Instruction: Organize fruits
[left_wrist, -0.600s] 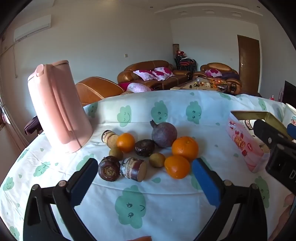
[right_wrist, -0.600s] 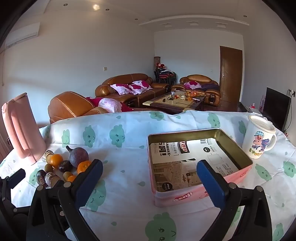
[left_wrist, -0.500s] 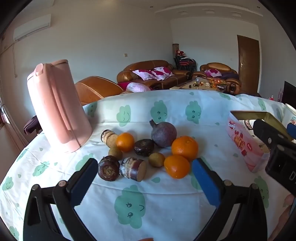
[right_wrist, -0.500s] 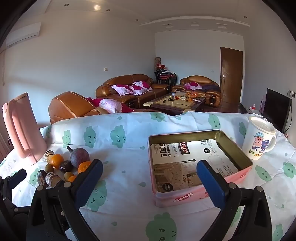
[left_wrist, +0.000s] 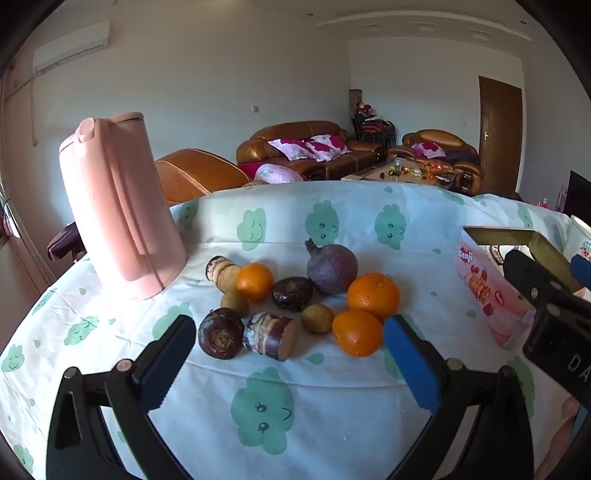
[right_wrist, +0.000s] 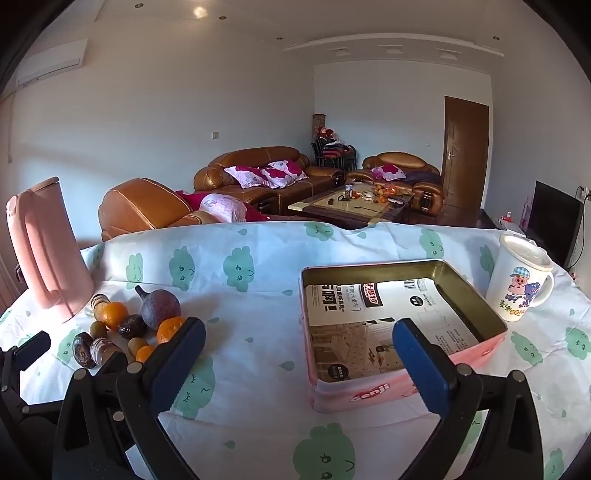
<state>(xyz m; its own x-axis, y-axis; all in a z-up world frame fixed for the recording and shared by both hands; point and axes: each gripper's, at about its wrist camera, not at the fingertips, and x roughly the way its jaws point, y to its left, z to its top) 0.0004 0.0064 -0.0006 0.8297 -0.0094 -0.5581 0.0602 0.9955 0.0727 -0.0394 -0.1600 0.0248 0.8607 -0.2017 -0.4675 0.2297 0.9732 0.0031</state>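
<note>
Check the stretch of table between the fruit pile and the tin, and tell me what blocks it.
Nothing visible blocks it. Only bare tablecloth lies between the fruit pile and the open tin. The mug stands beyond the tin, the pink jug beyond the pile. Both claws, left and right, are open and empty.

A table draped in a white cloth with green cloud faces (right_wrist: 258, 369) carries a tall pink plastic jug (left_wrist: 118, 206), a cluster of oranges and dark fruits (left_wrist: 295, 299), an open pink rectangular tin (right_wrist: 402, 391) and a white cartoon mug (right_wrist: 521, 284).
</note>
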